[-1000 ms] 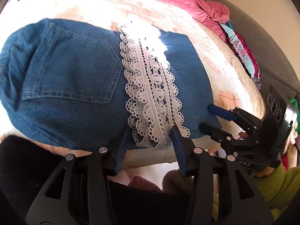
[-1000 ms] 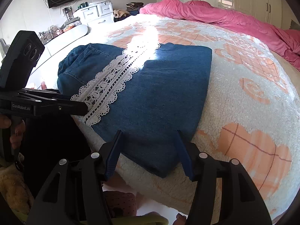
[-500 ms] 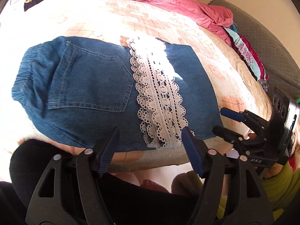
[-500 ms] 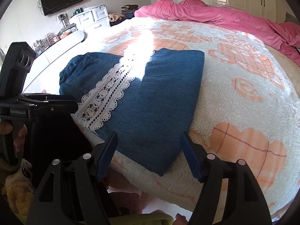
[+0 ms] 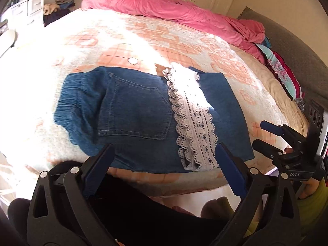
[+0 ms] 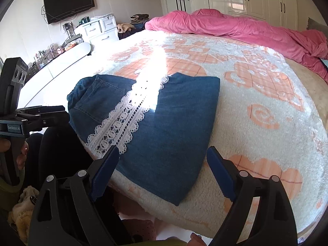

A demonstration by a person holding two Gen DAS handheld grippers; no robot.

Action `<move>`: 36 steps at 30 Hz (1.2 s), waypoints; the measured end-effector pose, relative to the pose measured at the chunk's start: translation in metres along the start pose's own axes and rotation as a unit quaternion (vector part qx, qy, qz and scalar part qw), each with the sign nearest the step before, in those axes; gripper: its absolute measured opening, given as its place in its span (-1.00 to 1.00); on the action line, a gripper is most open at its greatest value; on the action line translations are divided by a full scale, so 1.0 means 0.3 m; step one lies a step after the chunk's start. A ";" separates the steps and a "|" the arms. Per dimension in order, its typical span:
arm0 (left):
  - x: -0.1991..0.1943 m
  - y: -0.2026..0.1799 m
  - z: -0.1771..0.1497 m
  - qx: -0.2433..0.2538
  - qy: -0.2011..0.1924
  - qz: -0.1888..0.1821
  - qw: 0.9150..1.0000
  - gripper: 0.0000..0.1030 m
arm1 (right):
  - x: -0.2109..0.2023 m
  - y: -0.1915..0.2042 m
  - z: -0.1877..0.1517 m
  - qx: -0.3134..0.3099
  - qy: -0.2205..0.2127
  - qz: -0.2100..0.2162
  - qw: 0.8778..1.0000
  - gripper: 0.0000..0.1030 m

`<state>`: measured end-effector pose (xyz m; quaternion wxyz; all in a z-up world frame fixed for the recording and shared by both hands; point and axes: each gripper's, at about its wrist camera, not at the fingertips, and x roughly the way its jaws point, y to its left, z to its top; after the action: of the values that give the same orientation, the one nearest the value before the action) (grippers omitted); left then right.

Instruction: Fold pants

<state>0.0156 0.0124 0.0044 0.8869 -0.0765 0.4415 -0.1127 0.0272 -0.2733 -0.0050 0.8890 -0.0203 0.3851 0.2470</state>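
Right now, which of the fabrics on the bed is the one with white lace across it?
The folded blue denim pants at the near edge of the bed; a white lace band crosses them. The crumpled pink duvet at the far side is plain, and the peach-patterned blanket underneath has none.

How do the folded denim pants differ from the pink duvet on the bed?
The denim pants are dark blue, folded flat near the bed's front edge, crossed by white lace trim. The pink duvet is far larger, rumpled, bunched along the far side. Both lie on the patterned blanket.
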 end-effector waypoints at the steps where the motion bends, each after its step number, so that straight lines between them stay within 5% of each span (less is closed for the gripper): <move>1: -0.009 0.013 0.002 -0.005 -0.003 0.004 1.000 0.81 | -0.001 0.006 0.010 -0.002 -0.002 0.001 1.000 0.68; 19: -0.101 0.347 -0.025 -0.135 -0.025 0.063 0.989 0.81 | 0.088 0.154 0.209 -0.051 -0.011 0.023 0.998 0.68; 30: -0.041 0.385 -0.033 -0.150 -0.005 0.075 0.986 0.81 | 0.266 0.331 0.420 -0.111 0.019 0.088 0.990 0.68; 36: 0.007 0.387 -0.026 -0.163 -0.005 0.050 0.985 0.81 | 0.386 0.442 0.515 -0.156 0.051 0.119 0.979 0.68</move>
<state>0.0260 0.1233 -0.0290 0.8693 -0.1980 0.4528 0.0052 0.1385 -0.0729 0.0435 0.8181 -0.1256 0.3862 0.4072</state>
